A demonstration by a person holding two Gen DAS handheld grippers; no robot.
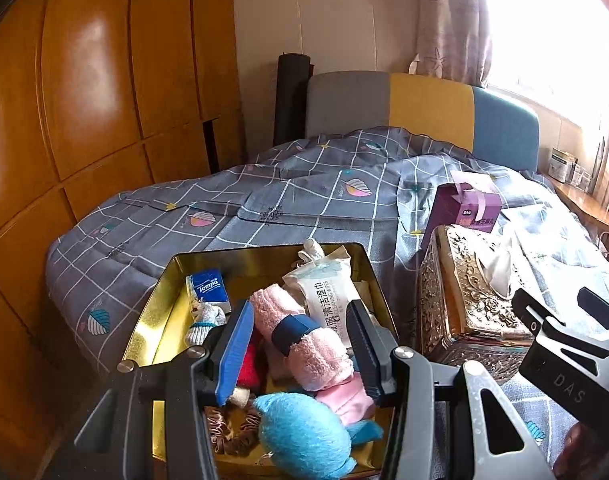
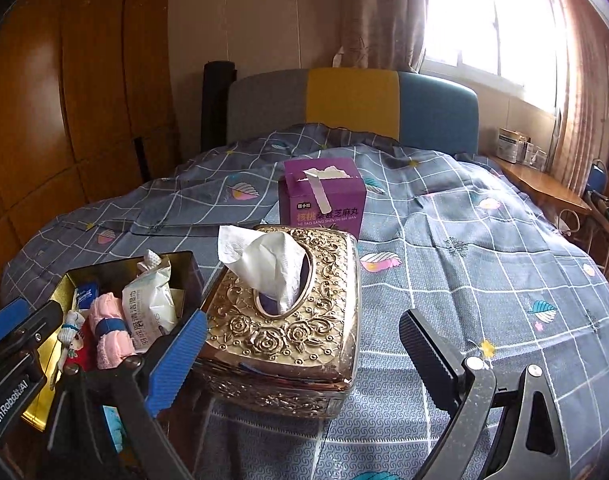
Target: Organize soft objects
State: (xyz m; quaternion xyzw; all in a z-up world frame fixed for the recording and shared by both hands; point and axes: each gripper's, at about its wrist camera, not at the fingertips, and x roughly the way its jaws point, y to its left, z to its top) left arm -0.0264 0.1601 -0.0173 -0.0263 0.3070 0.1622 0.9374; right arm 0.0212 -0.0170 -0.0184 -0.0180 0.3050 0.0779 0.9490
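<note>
Packing step: left gripper (image 1: 300,344) hovers half-spread around the pink towel (image 1: 300,336) in the tin (image 1: 160,320), not pinching; right gripper (image 2: 304,356), wide apart, straddles the tissue box (image 2: 284,320). Next, probably squeeze.

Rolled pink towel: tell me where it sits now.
The rolled pink towel lies inside the gold tin, between the wipes pack and the Tempo tissue packet.
</note>
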